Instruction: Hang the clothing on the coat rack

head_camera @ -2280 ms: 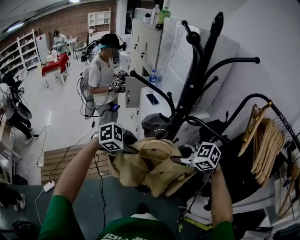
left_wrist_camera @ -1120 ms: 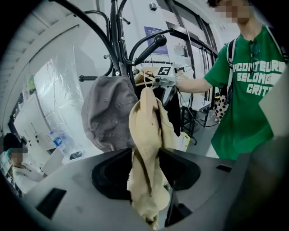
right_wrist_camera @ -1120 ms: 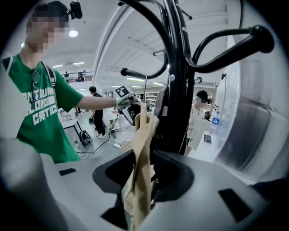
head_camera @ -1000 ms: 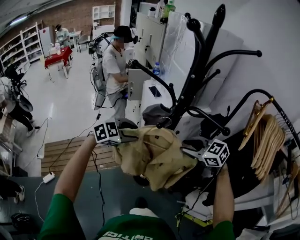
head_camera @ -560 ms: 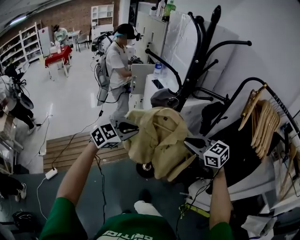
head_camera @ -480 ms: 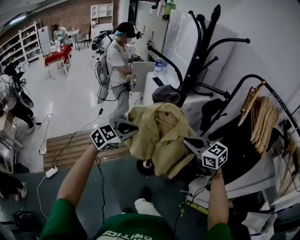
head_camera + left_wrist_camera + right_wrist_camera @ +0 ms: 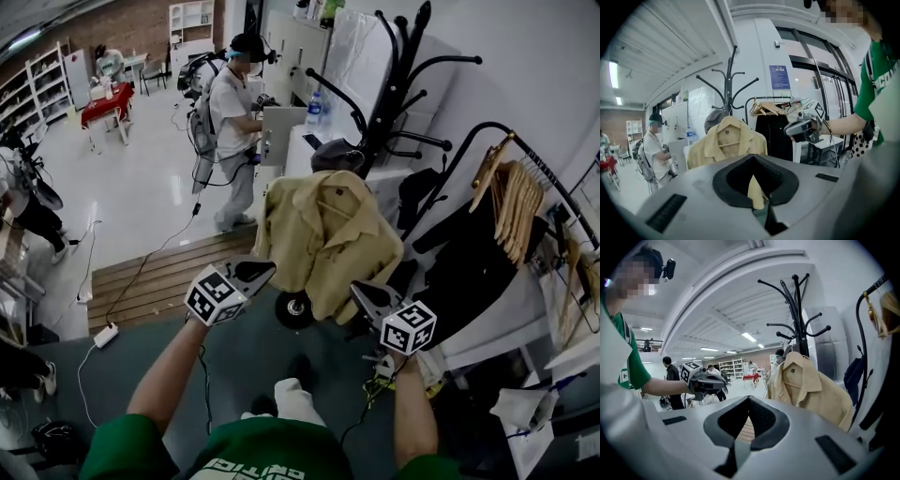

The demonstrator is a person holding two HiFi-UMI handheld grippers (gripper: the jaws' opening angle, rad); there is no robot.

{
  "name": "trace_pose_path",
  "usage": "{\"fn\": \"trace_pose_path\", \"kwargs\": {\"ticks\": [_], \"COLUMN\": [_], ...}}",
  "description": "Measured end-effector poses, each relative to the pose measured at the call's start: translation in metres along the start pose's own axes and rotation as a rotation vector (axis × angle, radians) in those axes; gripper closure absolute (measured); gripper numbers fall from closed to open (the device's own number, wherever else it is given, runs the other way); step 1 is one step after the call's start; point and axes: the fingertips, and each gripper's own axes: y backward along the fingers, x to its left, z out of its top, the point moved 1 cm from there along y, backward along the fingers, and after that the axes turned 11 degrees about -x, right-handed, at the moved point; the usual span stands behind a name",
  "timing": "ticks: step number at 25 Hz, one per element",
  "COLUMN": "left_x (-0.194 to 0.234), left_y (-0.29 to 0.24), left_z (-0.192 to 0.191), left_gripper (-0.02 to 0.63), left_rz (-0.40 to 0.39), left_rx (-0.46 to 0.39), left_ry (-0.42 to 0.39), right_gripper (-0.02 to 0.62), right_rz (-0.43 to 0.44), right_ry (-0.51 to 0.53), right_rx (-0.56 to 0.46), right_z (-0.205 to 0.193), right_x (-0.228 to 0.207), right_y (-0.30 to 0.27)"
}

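Plainly the tan jacket (image 7: 323,239) hangs centre-frame on the coat rack (image 7: 389,89). The left hand-held gripper (image 7: 265,268) and right hand-held gripper (image 7: 358,289), both closed on nothing, are best held clear of its hem.

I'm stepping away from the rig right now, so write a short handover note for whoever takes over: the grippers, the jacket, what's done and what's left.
Left gripper: shut. Its jaws have just been closing with nothing between them, and it is clear of the jacket.
Right gripper: the same, shut and empty.
Tan jacket: hangs on a hanger from the coat rack, just in front of a grey cap. Neither gripper touches it.
Done: the jacket is hung.
Left: probably nothing. Perhaps check that the hanger sits securely, since its hook is hard to make out.
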Motion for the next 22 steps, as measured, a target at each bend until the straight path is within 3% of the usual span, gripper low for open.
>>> {"fn": "trace_pose_path", "kwargs": {"ticks": [9, 22], "left_x": [-0.055, -0.074], "left_y": [0.029, 0.034], "left_z": [-0.014, -0.024], "left_gripper": [0.603, 0.603], "left_rz": [0.009, 0.033], "left_rx": [-0.053, -0.048], "left_ry": [0.105, 0.139], "right_gripper": [0.588, 0.588], "right_rz": [-0.038, -0.051], "right_ry": [-0.037, -0.063], "right_rx": [0.0, -0.017], "right_z": [-0.03, -0.039], "right_x": [0.065, 0.07], "right_y": [0.015, 0.033]}}
